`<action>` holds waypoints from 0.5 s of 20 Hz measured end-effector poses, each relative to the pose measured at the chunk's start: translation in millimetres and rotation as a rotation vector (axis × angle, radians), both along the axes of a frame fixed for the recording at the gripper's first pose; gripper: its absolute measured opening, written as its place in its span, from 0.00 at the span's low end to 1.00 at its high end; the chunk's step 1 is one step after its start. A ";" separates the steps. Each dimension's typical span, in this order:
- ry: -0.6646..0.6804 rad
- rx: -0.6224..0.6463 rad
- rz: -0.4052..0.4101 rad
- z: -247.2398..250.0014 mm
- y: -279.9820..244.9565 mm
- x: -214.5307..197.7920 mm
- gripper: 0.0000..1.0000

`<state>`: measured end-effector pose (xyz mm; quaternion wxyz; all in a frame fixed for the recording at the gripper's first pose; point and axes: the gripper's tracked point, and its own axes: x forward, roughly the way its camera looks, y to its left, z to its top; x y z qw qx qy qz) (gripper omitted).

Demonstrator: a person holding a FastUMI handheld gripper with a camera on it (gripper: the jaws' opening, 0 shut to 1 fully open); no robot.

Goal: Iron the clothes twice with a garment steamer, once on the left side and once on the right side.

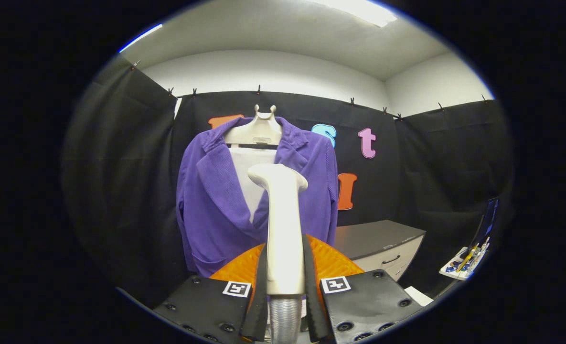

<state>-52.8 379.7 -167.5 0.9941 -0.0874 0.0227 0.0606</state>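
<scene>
Purple ribbed cloth marked the jacket (220, 191), hung on a pale hanger (259, 130) at twelve o'clock beyond the fingers, apparently near but not touched. The garment steamer (283, 224) was held upright between the fingers, its long axis running from six to twelve o'clock, its head set over the jacket's open middle. The gripper (285, 282) was clamped on the steamer's handle from both sides. Either panel seemed equally reachable, at ten and two o'clock. A grey cabinet (383, 241) stood at three o'clock.

No legible txt or labels anywhere.
</scene>
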 end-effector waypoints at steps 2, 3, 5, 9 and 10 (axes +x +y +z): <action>-0.006 0.003 0.046 0.2 23.7 -1.6 0.40; -0.015 0.005 0.064 0.2 34.6 -1.5 0.40; -0.035 -0.009 0.097 -0.2 56.2 -2.7 0.40; -0.029 -0.029 0.158 -11.4 90.7 -4.7 0.40; -0.029 -0.038 0.163 -13.6 95.6 -3.7 0.40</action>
